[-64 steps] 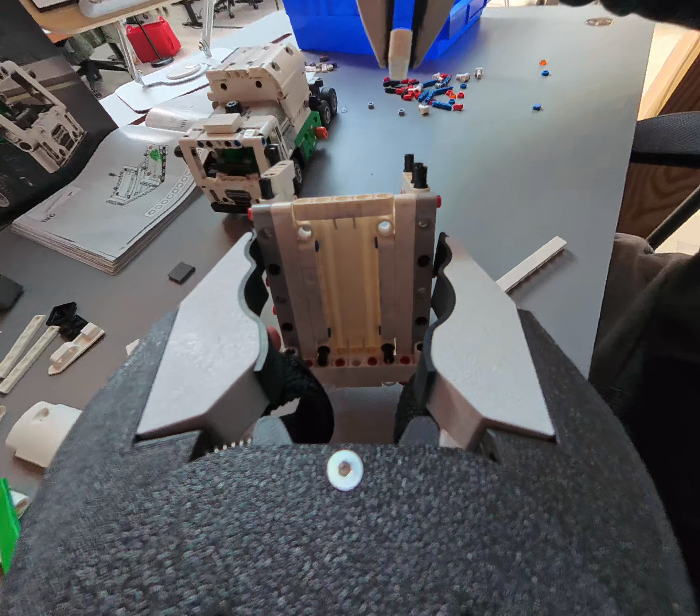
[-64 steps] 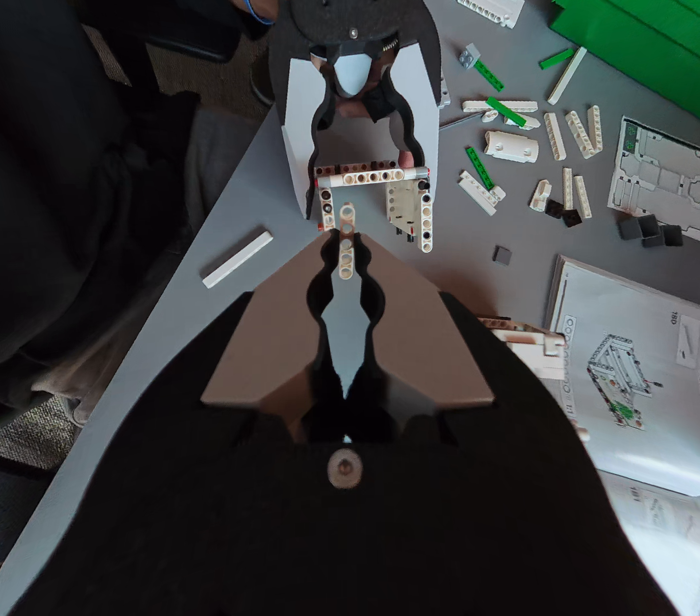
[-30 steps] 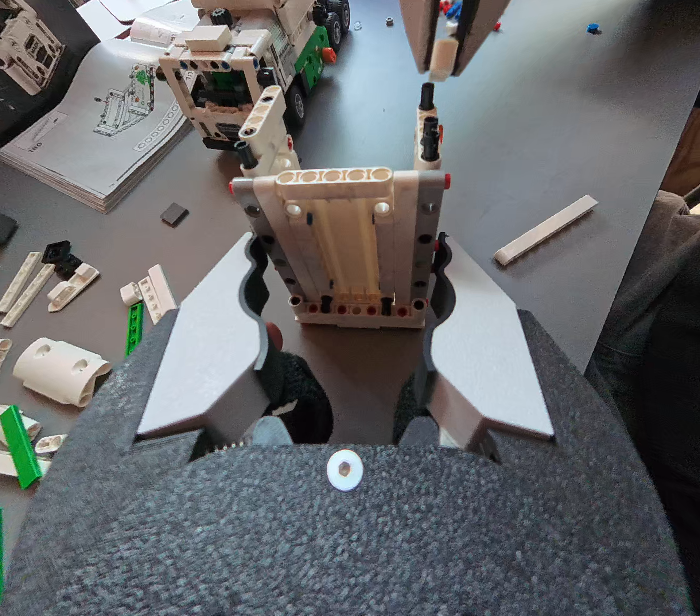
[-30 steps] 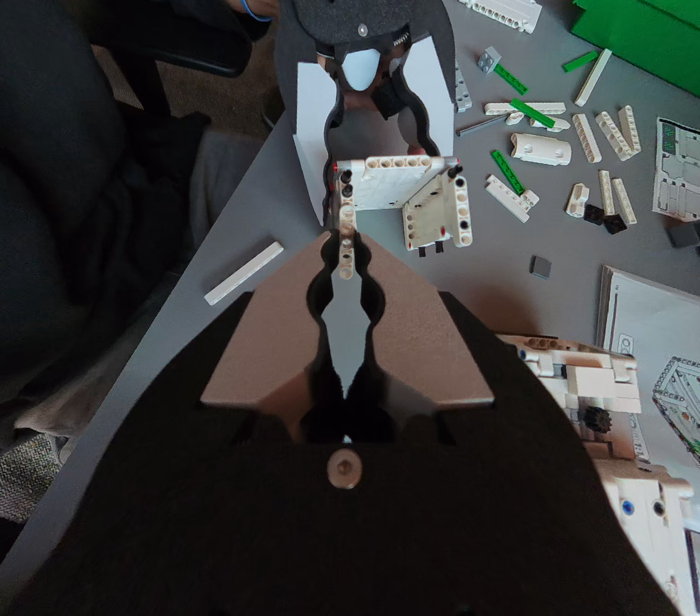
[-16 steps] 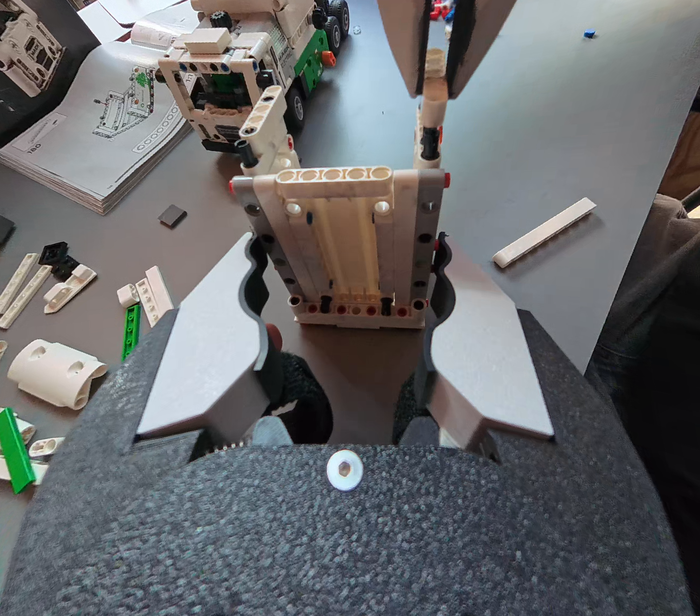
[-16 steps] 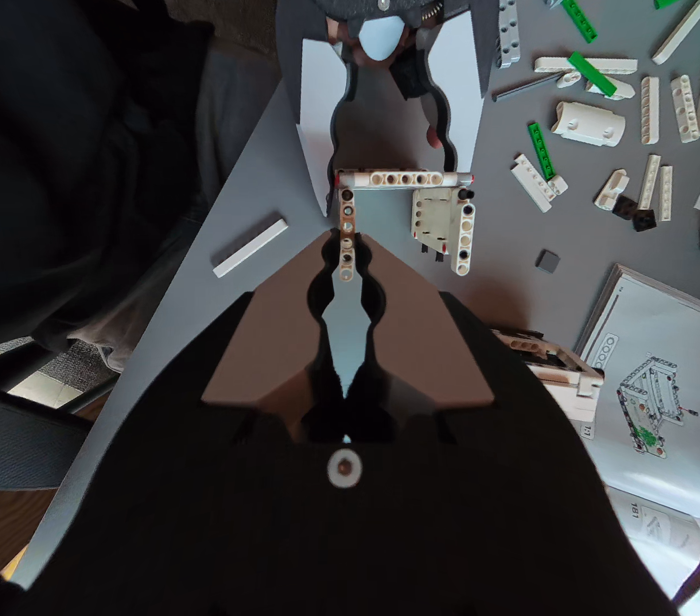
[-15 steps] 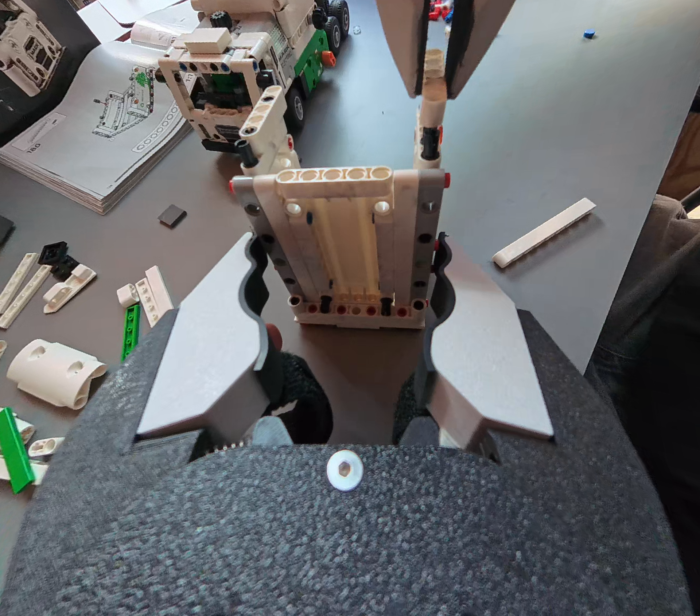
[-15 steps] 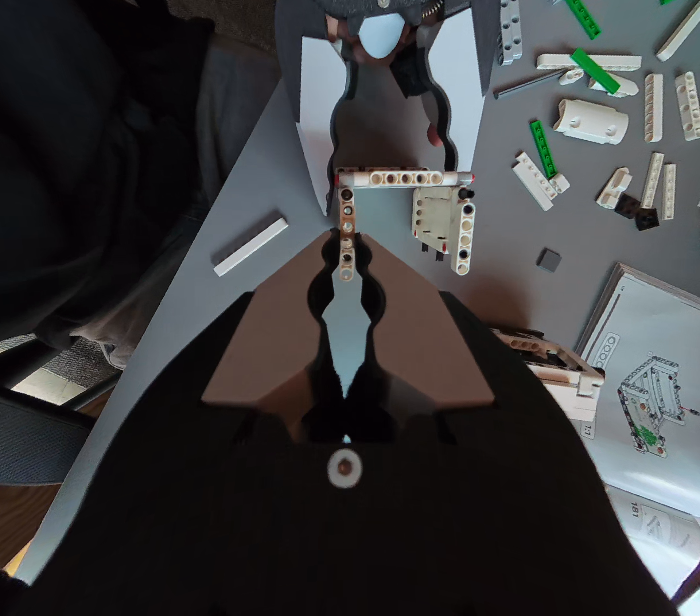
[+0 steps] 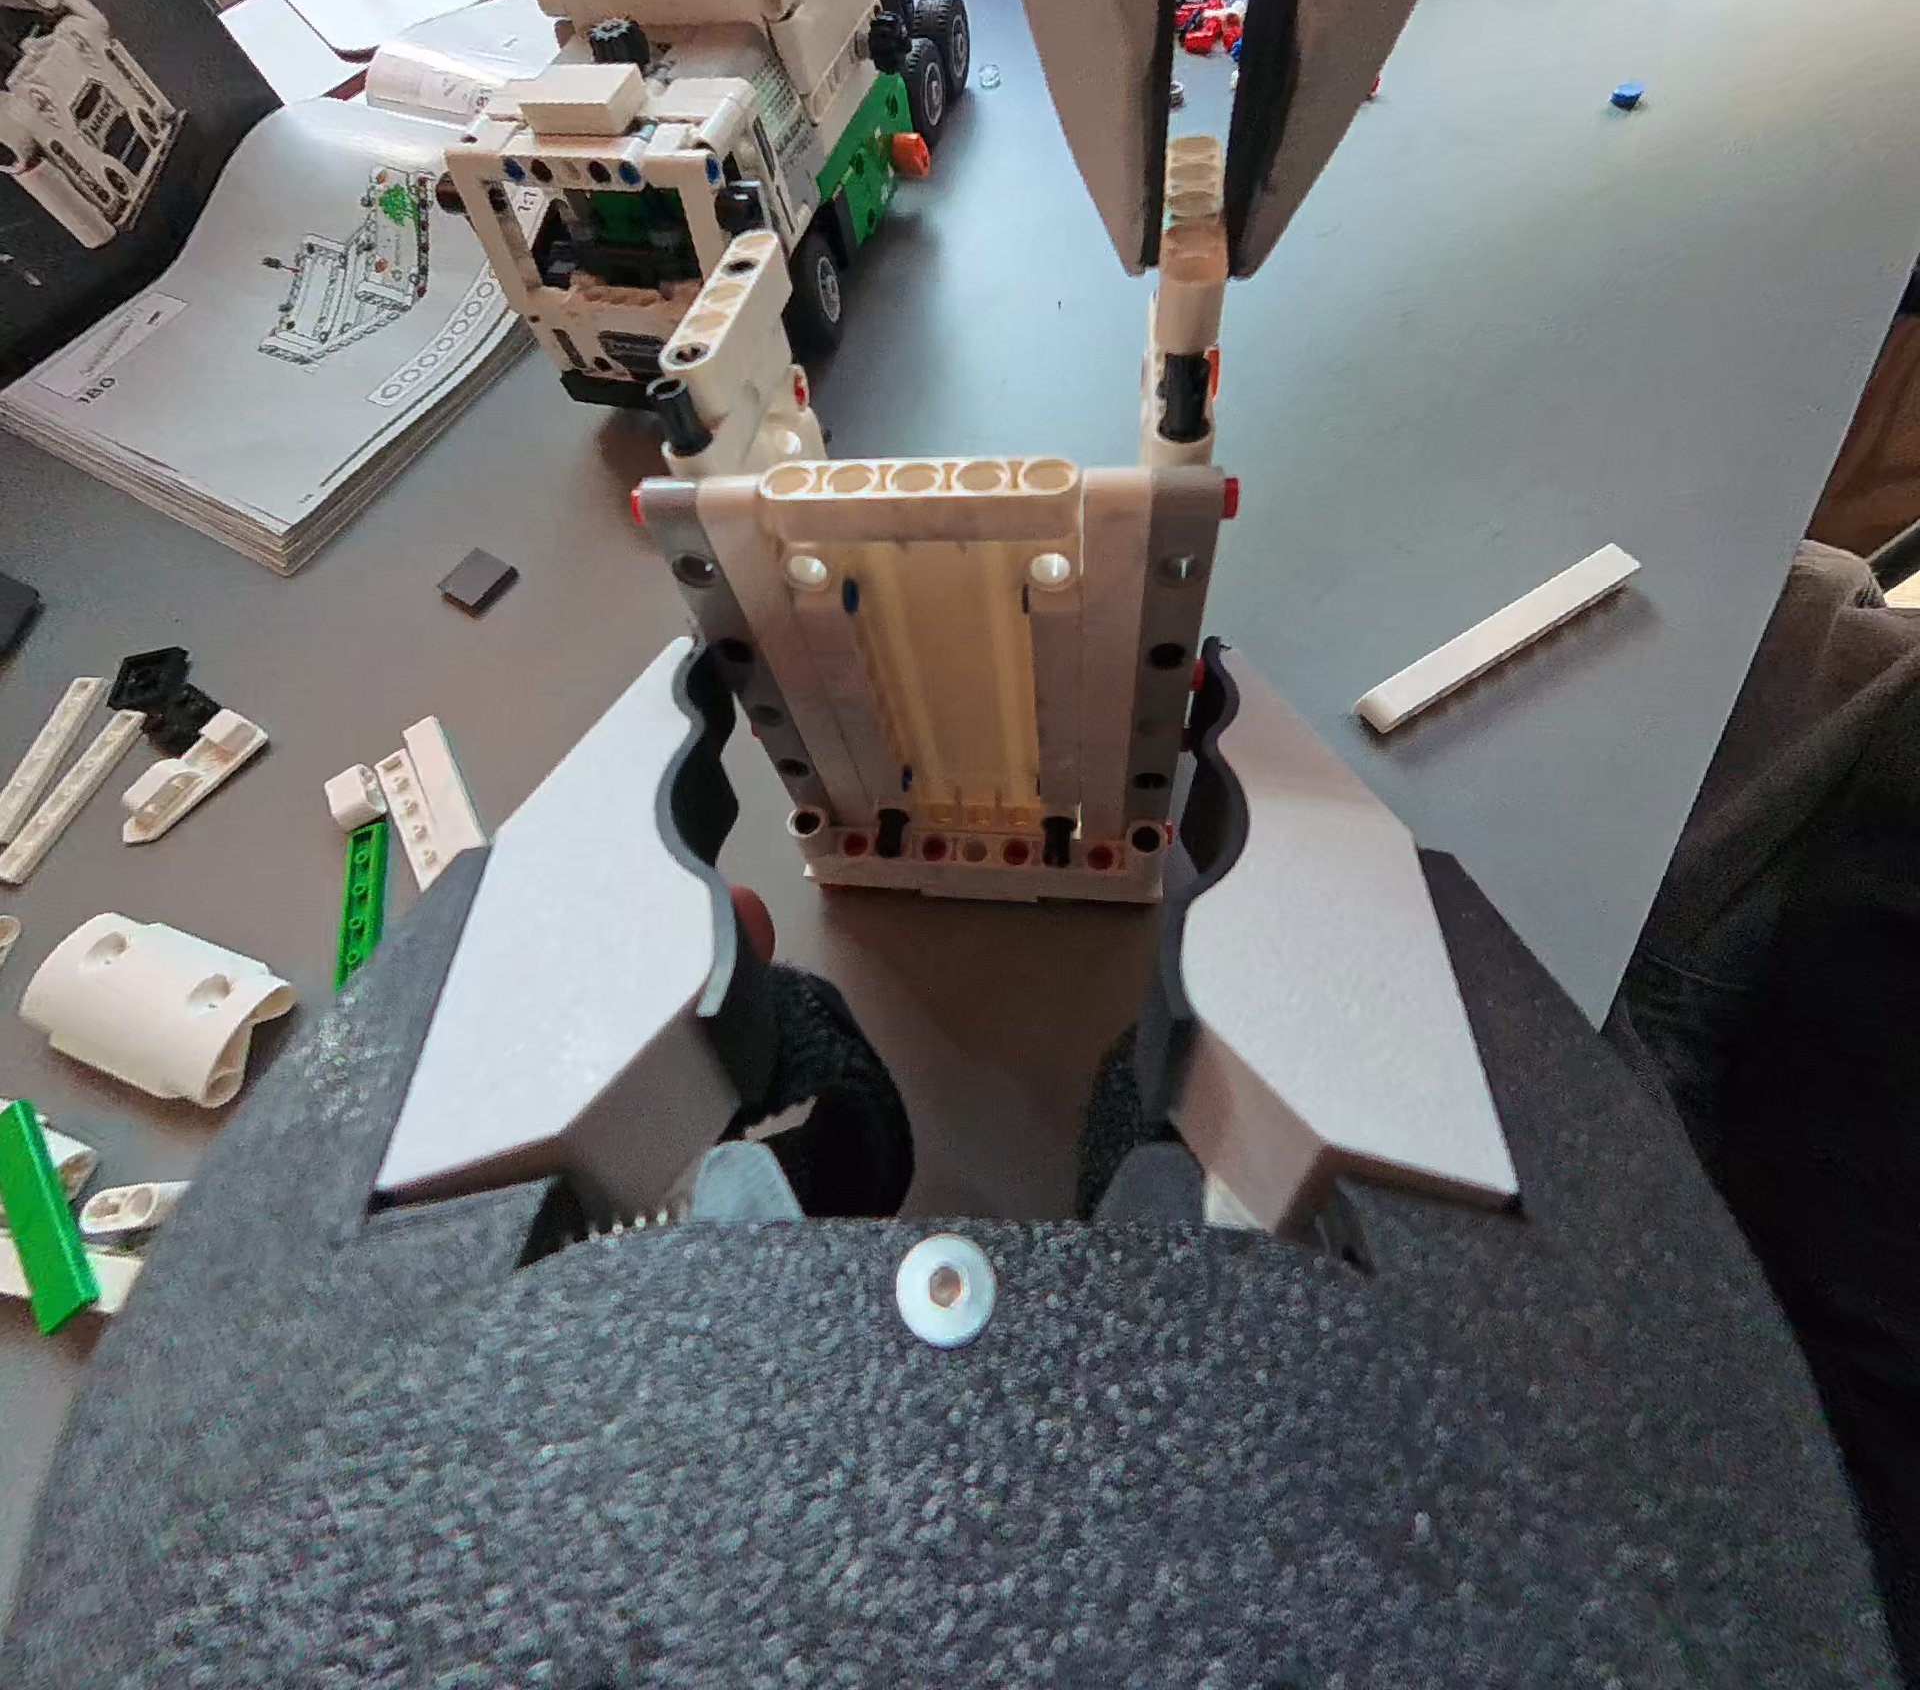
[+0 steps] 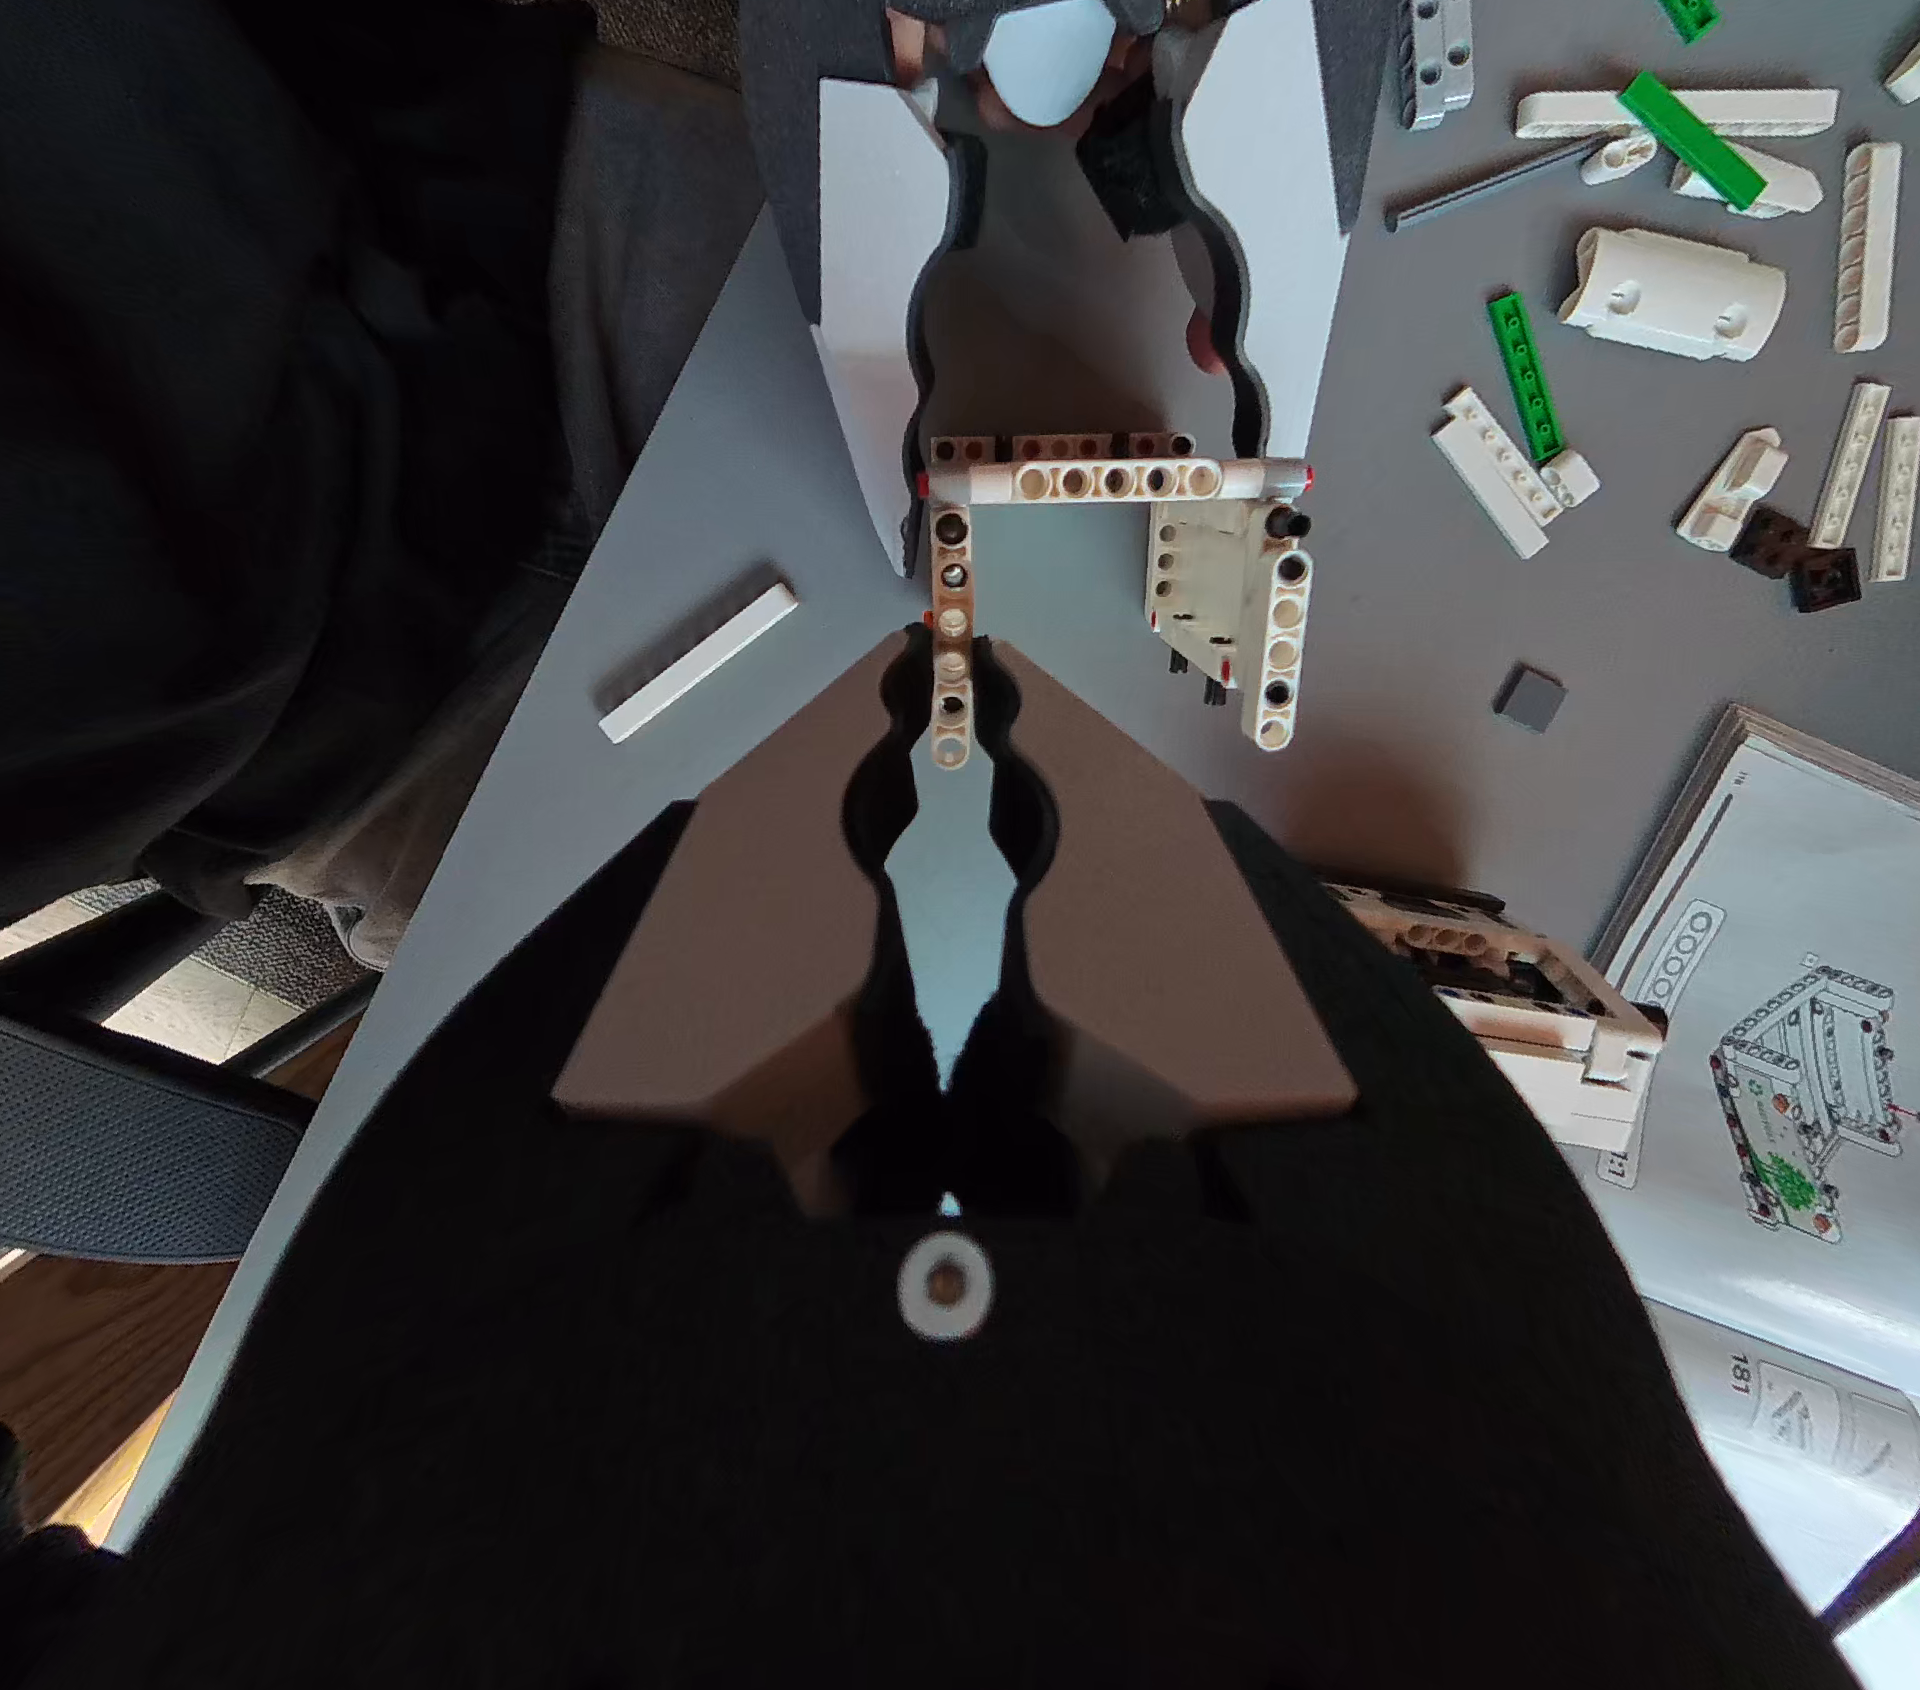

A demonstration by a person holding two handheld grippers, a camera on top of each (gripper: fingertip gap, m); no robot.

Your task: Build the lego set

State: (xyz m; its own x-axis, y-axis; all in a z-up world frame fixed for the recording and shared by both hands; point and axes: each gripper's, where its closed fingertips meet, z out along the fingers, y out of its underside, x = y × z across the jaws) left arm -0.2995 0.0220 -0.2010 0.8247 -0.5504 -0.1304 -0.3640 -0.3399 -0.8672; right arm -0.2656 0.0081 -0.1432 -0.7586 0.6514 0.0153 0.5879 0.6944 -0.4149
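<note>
My left gripper [image 9: 951, 664] is shut on a white and grey panel assembly [image 9: 935, 664] and holds it upright on the dark table. The assembly has two arms rising at its far corners. My right gripper [image 9: 1190, 258] comes down from above and is shut on a white holed beam [image 9: 1190, 206]. The beam's lower end sits on the assembly's far right arm [image 9: 1179, 383], over its black pin. In the right wrist view my right gripper [image 10: 953, 643] pinches the same beam [image 10: 951, 710], and the left gripper [image 10: 1086, 497] grips the assembly [image 10: 1112, 482] beyond it.
A white and green truck model [image 9: 707, 113] stands behind the assembly on the left, next to an open instruction booklet [image 9: 260, 352]. Loose white, green and black pieces [image 9: 156, 1006] lie at the left. A long white tile [image 9: 1496, 638] lies near the table's right edge. There is about 7 cm between the tips of the two grippers.
My right gripper has come down with the white beam, from above the black pin onto the assembly's right arm. The left gripper and the assembly have stayed still.
</note>
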